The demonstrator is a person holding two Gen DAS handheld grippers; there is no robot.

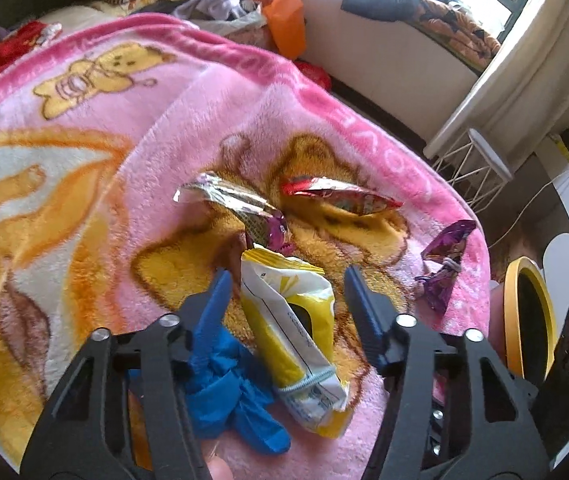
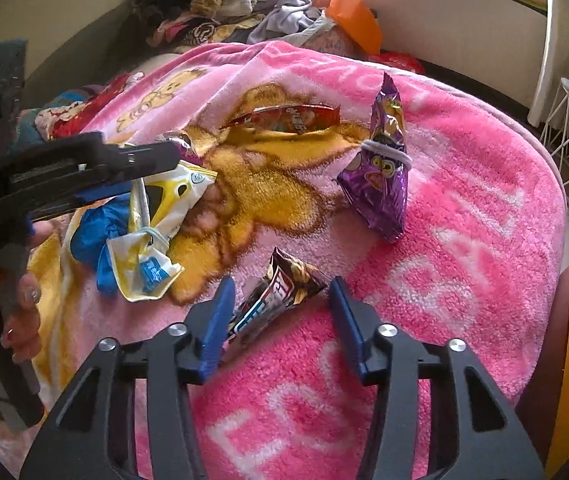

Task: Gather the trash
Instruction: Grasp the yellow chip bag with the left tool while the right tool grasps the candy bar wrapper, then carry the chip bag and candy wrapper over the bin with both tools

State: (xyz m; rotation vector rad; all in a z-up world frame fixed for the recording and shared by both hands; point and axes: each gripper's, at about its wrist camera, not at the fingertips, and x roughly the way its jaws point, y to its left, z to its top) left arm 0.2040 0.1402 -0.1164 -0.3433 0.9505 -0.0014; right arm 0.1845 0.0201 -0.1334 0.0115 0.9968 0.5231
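Pink cartoon-bear blanket (image 1: 84, 160), spread over the bed; carries all the trash listed below.

Round yellow-rimmed bin (image 1: 528, 320), beside the blanket's edge, to the right of my left claw.

My left claw (image 1: 286, 280): wide open, gripping nothing, its blue fingers either side of the yellow-and-white wrapper (image 1: 296, 320), which lies between them on the blanket.

My right claw (image 2: 282, 290): wide open, gripping nothing, its fingers astride the brown snack-bar wrapper (image 2: 280, 292); whether the left finger touches it I cannot tell.

Blue disposable glove (image 1: 232, 392), crumpled, touching the yellow-and-white wrapper's left side.

Purple snack bag (image 2: 384, 172), standing tilted, a pale elastic band round its middle, well apart from both claws.

Red foil packet (image 1: 340, 196), flat, beyond the yellow-and-white wrapper.

Silver-and-purple foil wrapper (image 1: 240, 208), just beside the red packet, its lower end near the yellow-and-white wrapper's top.
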